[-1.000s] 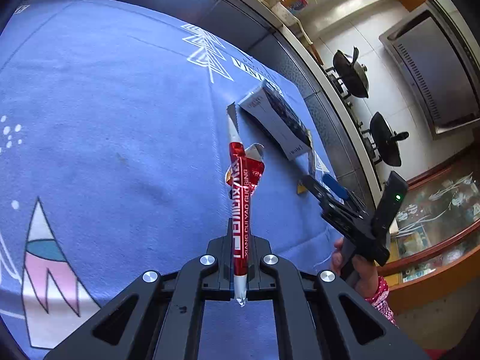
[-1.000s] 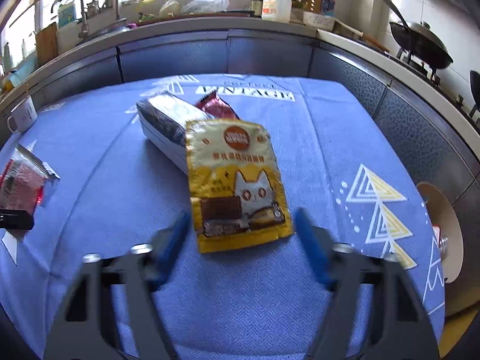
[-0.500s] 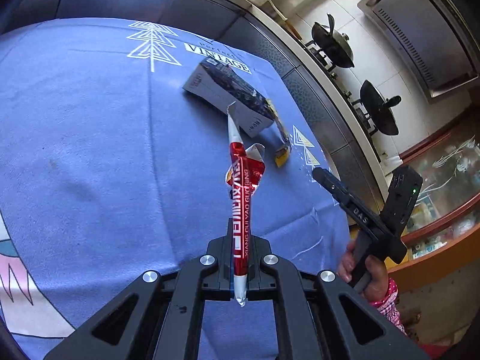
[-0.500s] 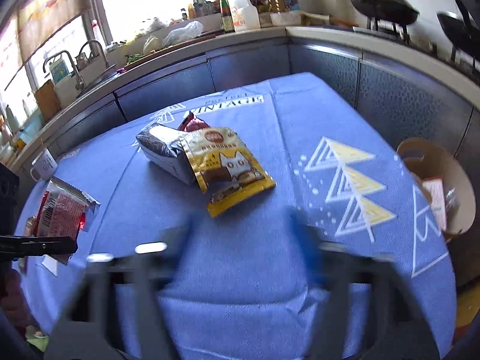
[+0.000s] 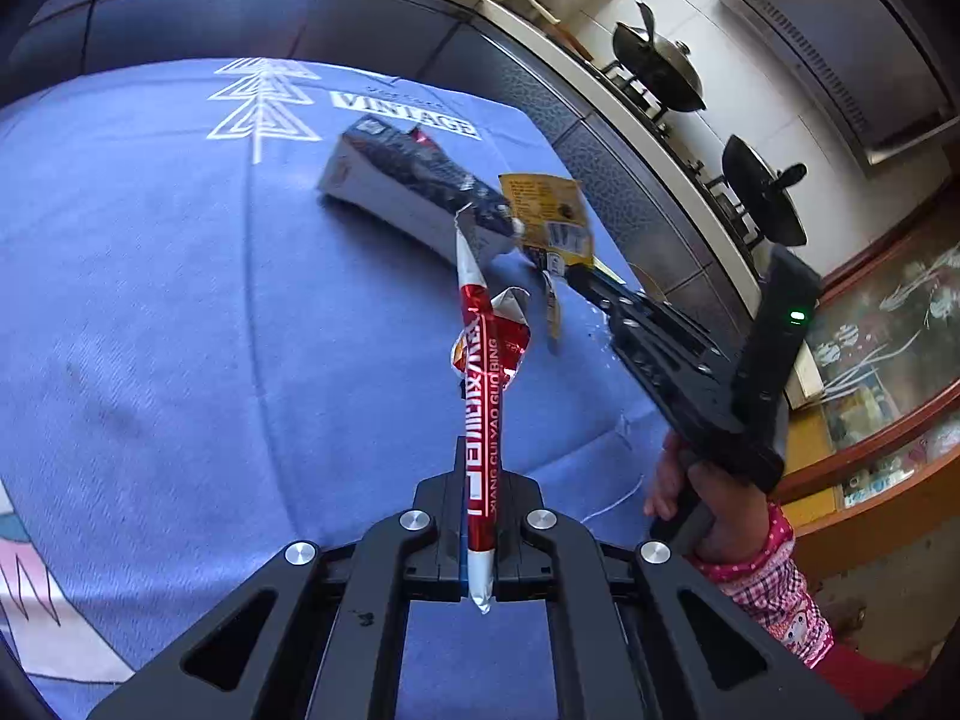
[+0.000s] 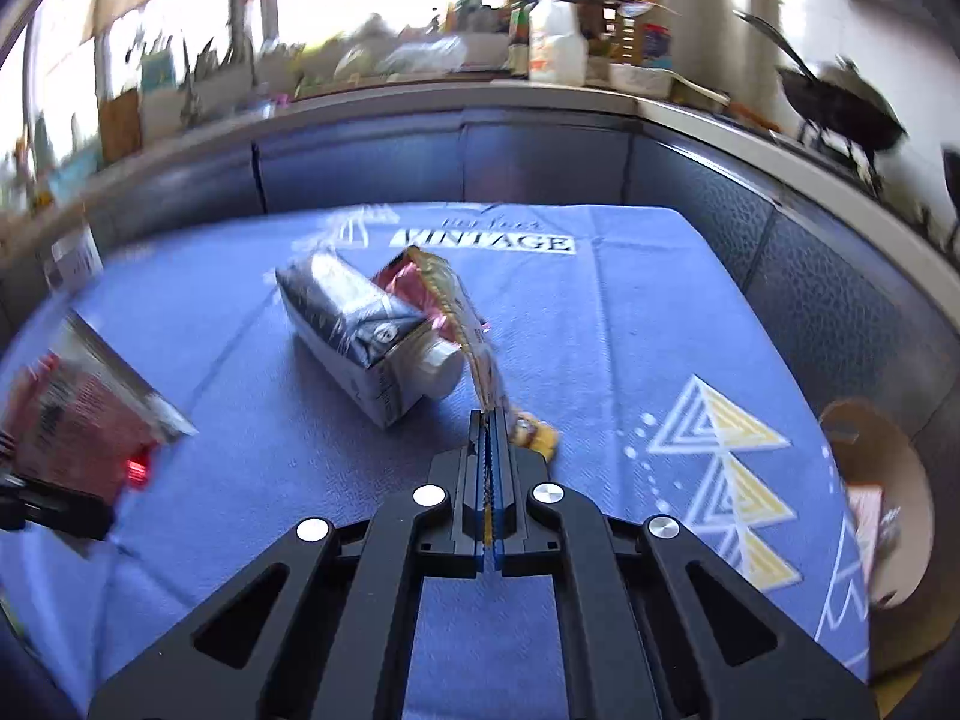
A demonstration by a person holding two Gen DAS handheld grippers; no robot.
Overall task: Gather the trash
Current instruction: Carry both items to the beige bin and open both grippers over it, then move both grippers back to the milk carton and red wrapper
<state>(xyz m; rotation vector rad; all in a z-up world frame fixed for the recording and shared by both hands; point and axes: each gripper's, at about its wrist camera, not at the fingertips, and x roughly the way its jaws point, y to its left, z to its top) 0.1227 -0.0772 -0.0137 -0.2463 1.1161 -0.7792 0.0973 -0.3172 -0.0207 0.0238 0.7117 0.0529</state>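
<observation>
My right tool (image 6: 489, 420) is clamped on the yellow pouch (image 6: 462, 312), edge-on, its long axis running away toward the carton (image 6: 360, 336); the paper bin (image 6: 876, 504) lies to my right.

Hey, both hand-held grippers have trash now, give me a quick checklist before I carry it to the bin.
1. Left hand-held gripper shut on red wrapper: ok.
2. Right hand-held gripper shut on yellow pouch: ok.
3. Pouch lifted off the blue cloth: ok, it hangs edge-on.
4. Pouch clear of the carton: cannot tell, they look very close.
5. Paper bin open beside the table: ok.
6. All trash collected: not ok, carton remains.
</observation>
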